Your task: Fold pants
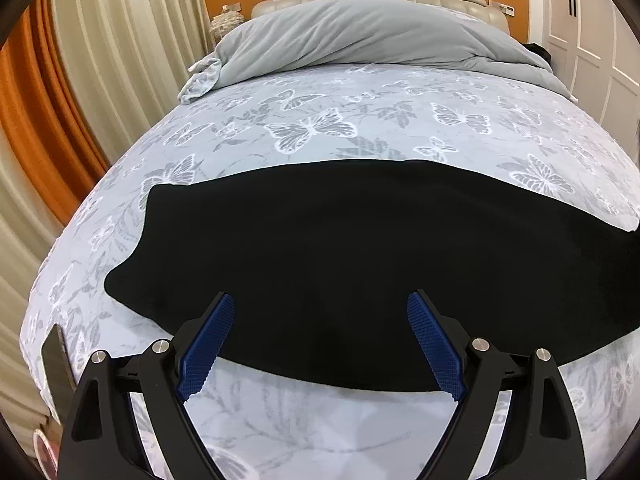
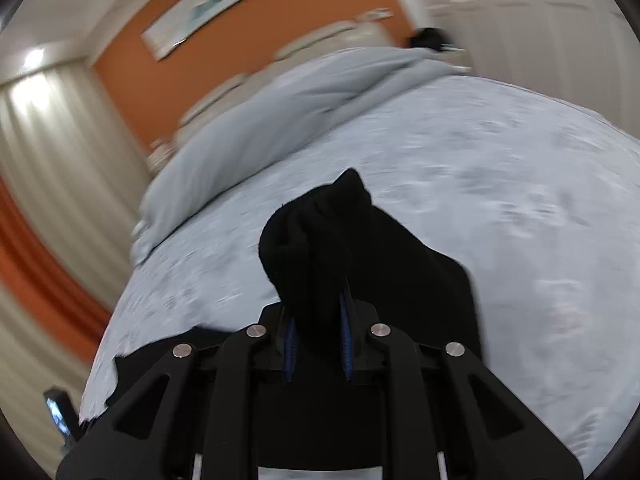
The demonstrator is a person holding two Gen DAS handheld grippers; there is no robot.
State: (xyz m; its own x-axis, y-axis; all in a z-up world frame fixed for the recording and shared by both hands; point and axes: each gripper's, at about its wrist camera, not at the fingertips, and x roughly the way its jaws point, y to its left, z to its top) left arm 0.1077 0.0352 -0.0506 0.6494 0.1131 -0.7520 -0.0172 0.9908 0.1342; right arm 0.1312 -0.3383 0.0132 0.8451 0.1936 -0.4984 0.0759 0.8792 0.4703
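Black pants (image 1: 340, 248) lie flat across the bed, reaching from the left to the right edge of the left wrist view. My left gripper (image 1: 320, 308) is open, its blue fingers (image 1: 208, 344) hovering over the near edge of the pants, holding nothing. In the right wrist view my right gripper (image 2: 318, 304) is shut on a bunched end of the black pants (image 2: 320, 232) and holds it lifted above the bed; the view is blurred with motion.
The bed has a pale butterfly-print sheet (image 1: 312, 128). A grey duvet (image 1: 360, 36) is piled at the headboard end. Curtains (image 1: 100, 60) hang at the left. A dark phone-like object (image 1: 56, 364) stands at the bed's left edge.
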